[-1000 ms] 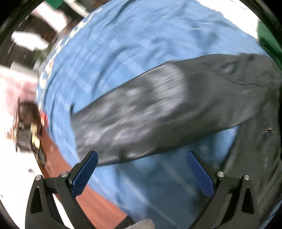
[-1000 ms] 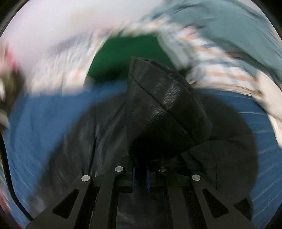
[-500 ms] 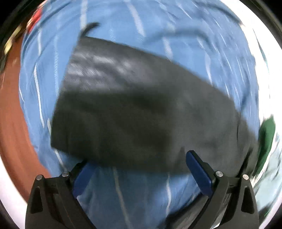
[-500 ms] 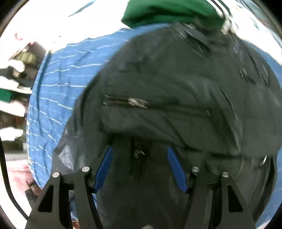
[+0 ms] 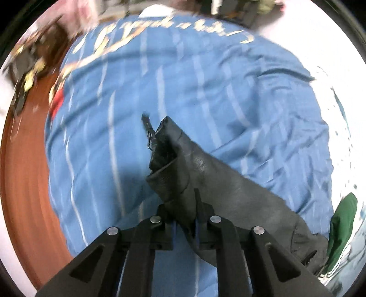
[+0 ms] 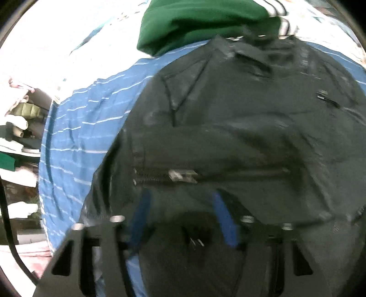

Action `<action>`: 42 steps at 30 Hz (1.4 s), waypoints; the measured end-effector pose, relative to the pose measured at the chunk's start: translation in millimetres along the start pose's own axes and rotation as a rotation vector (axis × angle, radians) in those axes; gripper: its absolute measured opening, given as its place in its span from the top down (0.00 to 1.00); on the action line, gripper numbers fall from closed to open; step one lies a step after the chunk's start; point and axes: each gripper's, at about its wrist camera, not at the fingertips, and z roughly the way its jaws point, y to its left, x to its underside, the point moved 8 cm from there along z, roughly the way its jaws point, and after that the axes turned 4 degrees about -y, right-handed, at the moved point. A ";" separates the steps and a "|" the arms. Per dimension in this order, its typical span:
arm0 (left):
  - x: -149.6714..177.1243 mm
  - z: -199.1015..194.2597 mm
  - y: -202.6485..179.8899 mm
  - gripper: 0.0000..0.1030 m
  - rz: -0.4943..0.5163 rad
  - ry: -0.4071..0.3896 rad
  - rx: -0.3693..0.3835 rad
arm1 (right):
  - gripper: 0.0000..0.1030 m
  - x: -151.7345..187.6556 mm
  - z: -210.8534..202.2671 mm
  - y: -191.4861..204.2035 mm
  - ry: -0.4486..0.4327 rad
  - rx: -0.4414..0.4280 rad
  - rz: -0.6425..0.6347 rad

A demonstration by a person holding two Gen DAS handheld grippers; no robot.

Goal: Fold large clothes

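A black leather jacket (image 6: 228, 137) lies spread on a blue striped bedspread (image 6: 75, 141), with a side zipper (image 6: 164, 177) showing. In the left wrist view my left gripper (image 5: 184, 219) is shut on the jacket's sleeve (image 5: 194, 173) near the cuff and holds it above the bedspread (image 5: 183, 80). The sleeve trails off to the lower right. In the right wrist view my right gripper (image 6: 183, 217) is open and hovers just over the jacket's lower part, holding nothing.
A green garment with white stripes (image 6: 201, 20) lies at the jacket's collar end; it also shows in the left wrist view (image 5: 343, 228). A reddish-brown floor (image 5: 25, 182) runs along the bed's left edge. Shelves with clutter (image 6: 20, 128) stand to the left.
My left gripper has closed on the sleeve and lifted it off the bedspread. My right gripper let go of the jacket a second ago and stays open over it.
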 end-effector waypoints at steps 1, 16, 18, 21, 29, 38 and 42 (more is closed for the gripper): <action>10.1 -7.9 -16.6 0.93 0.023 -0.014 0.004 | 0.58 3.9 19.9 4.7 0.065 0.001 0.001; 44.0 -149.9 -198.0 0.95 0.622 -0.432 0.034 | 0.15 -0.9 -27.0 -22.3 0.040 0.319 -0.183; 65.5 -168.7 -232.5 0.95 0.684 -0.467 0.078 | 0.15 -6.5 -36.2 -44.3 0.039 0.288 -0.132; 107.2 -192.5 -283.6 0.96 0.772 -0.495 0.153 | 0.15 -18.6 -60.3 -84.2 0.011 0.238 -0.046; 338.6 -223.3 -414.8 0.96 1.049 -0.306 0.439 | 0.15 -33.6 -124.2 -229.1 -0.039 0.231 0.135; 563.1 -151.9 -425.0 0.95 1.379 -0.002 0.363 | 0.15 7.7 -154.8 -387.2 0.010 0.283 0.311; 579.9 -126.7 -413.6 0.90 1.400 0.050 0.281 | 0.15 29.1 -162.7 -426.0 0.036 0.260 0.350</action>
